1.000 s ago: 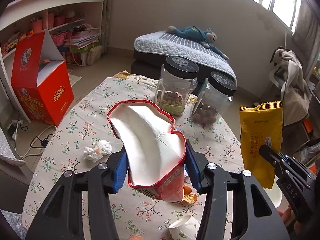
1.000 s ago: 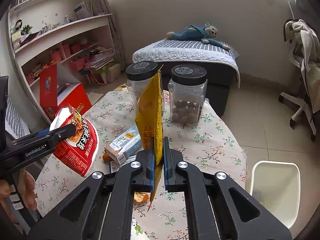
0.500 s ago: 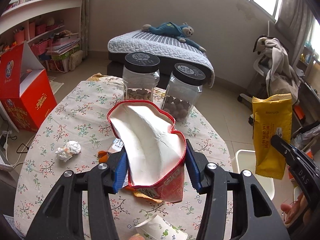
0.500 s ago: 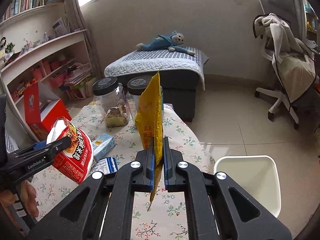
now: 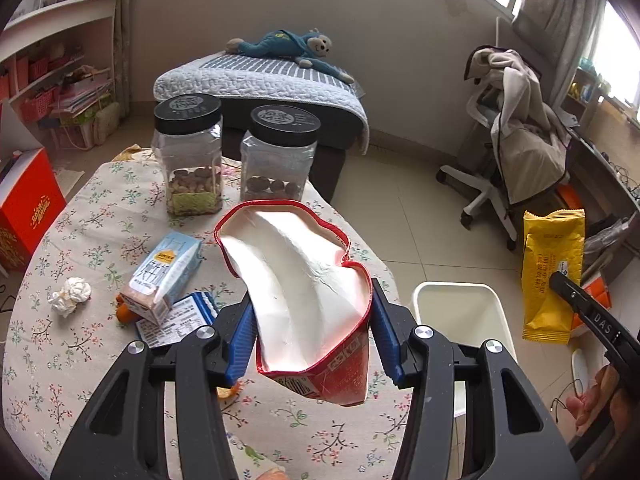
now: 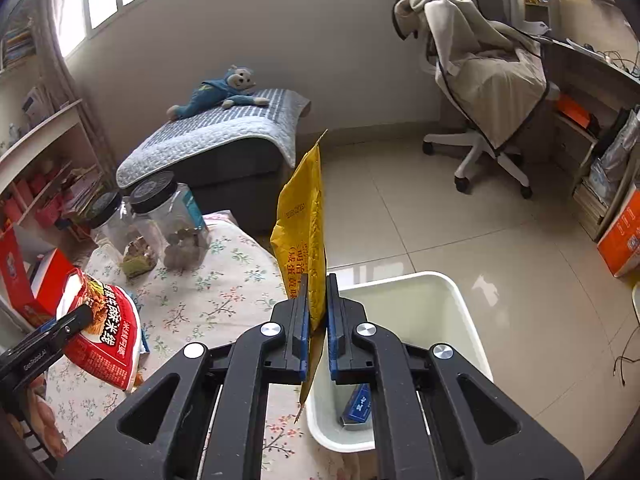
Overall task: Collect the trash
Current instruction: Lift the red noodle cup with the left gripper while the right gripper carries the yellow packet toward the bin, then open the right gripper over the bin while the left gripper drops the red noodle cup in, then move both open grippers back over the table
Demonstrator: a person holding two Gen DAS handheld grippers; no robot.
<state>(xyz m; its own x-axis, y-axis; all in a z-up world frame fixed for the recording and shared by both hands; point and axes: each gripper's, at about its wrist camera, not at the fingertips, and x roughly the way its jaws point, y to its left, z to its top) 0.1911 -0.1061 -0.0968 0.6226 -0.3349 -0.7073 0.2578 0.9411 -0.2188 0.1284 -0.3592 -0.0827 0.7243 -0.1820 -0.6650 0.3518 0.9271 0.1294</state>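
Observation:
My left gripper [image 5: 312, 312] is shut on a crumpled red noodle cup [image 5: 308, 292] with a white inside, held above the table's right edge; the same cup [image 6: 104, 328] shows at the left of the right wrist view. My right gripper [image 6: 318, 292] is shut on a flat yellow snack wrapper [image 6: 304, 220], held upright over the near rim of a white bin [image 6: 400, 320] on the floor. In the left wrist view the wrapper [image 5: 552, 272] hangs right of the bin [image 5: 460, 312]. A blue carton lies in the bin [image 6: 358, 404].
On the floral tablecloth [image 5: 80, 340] lie a milk carton [image 5: 164, 272], a blue-and-white packet [image 5: 176, 320], a crumpled tissue [image 5: 72, 294] and orange scraps [image 5: 124, 312]. Two black-lidded jars [image 5: 276, 152] stand at the far edge. A draped office chair [image 6: 480, 92] stands beyond the bin.
Both grippers have swung right, off the table toward the white bin, each keeping its hold. The bin has come under the right gripper and into the left wrist view.

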